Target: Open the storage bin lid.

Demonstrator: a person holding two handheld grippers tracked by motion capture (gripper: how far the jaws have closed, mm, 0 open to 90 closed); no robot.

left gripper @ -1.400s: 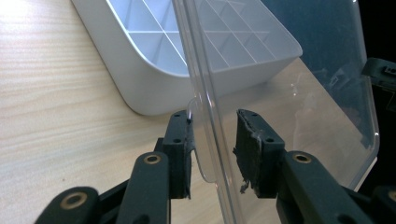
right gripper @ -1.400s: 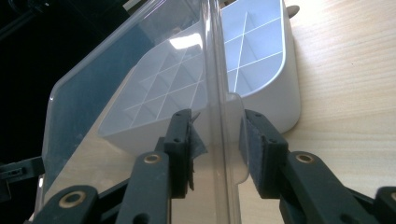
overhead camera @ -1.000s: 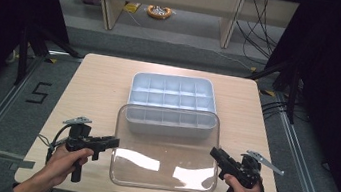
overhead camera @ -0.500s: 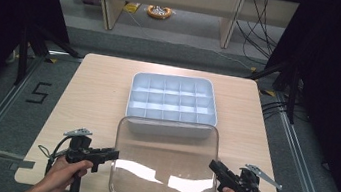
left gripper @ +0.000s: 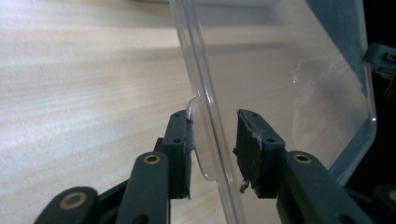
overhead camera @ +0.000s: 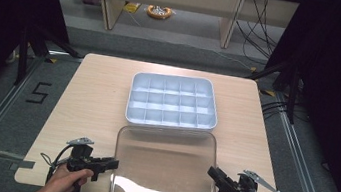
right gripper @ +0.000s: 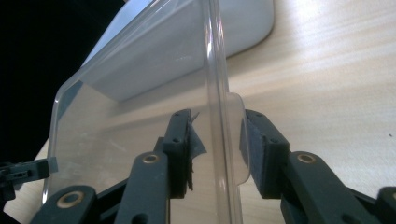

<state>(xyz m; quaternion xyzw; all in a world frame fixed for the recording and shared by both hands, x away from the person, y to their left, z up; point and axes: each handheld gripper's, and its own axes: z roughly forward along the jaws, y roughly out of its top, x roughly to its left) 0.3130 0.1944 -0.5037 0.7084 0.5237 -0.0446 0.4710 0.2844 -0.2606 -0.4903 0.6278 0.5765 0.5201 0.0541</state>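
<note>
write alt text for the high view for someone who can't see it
A clear plastic lid lies at the near edge of a wooden table, flanked by the left tool and right tool, each hand-held. Just beyond sits an empty white compartment tray.

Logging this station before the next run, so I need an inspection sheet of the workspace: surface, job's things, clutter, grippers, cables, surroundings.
Surface: light wooden table, bare around the things.
Job's things: white compartment tray mid-table, its cells look empty; clear lid lies just in front of it, its near edge at the table's front edge.
Clutter: nothing seen.
Grippers: left gripper open, jaws either side of the lid's left rim tab; right gripper open, jaws either side of the right rim tab.
Cables: black cable loops by the left gripper; more cables lie on the floor beyond.
Surroundings: grey floor marked "5"; yellow coil by the far shelving.
</note>
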